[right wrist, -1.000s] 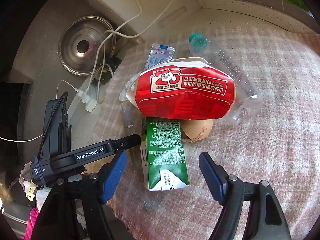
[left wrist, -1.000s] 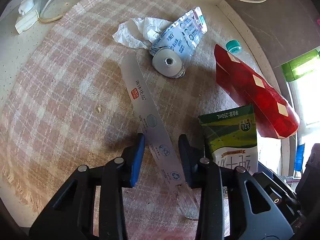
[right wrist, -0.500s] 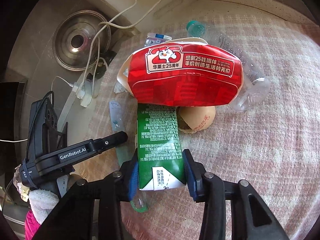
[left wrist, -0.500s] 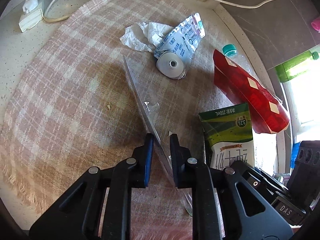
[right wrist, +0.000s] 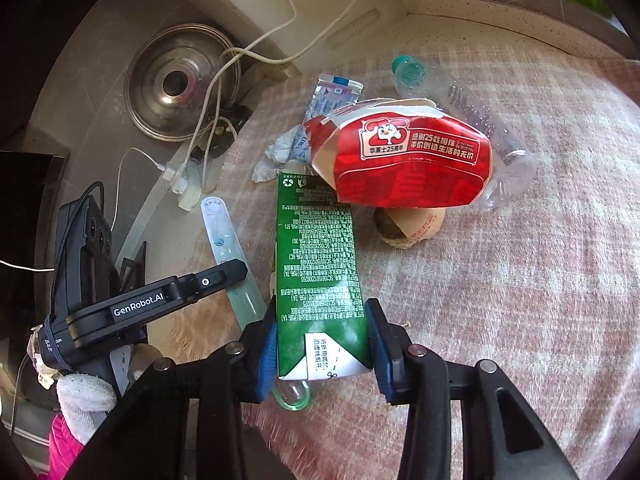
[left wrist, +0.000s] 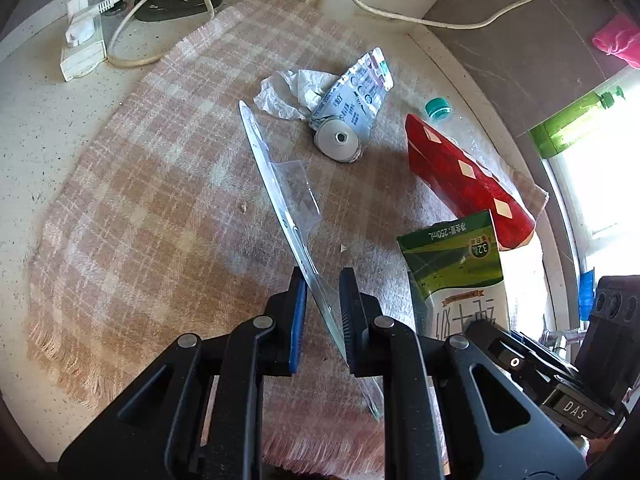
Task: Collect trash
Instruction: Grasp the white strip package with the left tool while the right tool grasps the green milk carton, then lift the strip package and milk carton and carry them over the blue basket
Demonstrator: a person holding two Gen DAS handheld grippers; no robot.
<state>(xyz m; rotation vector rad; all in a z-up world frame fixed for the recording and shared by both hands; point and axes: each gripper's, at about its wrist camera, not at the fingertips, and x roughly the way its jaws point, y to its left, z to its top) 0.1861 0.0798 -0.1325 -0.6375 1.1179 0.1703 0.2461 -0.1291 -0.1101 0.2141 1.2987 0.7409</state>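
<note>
The jaws of both grippers are pinching rubbish: the left gripper (left wrist: pixel 322 312) clamps the near end of a long clear plastic wrapper (left wrist: pixel 280 200), and the right gripper (right wrist: pixel 322 354) squeezes the near end of a green milk carton (right wrist: pixel 318 264) between its blue pads. Both pieces sit near the front edge of a pink checked cloth (left wrist: pixel 132 200) that covers the counter, at its fringed hem. The wrapper stands on edge and angles up off the cloth, probably because a narrow grip at one end is the only way to lift a strip so thin. The carton is gripped across its width near the folded base, likely so it can be drawn out from under the red paper food bag (right wrist: pixel 404 168) that overlaps its far end. Further back on the cloth lie a crumpled tissue (left wrist: pixel 288 90), a squeezed tube (left wrist: pixel 352 100), a clear bottle with a green cap (right wrist: pixel 480 120) and a brown paper cup (right wrist: pixel 412 226). Compared with a second ago, when both grippers were spread wide and the wrapper lay flat, both have now closed and the wrapper has tipped upright.
</note>
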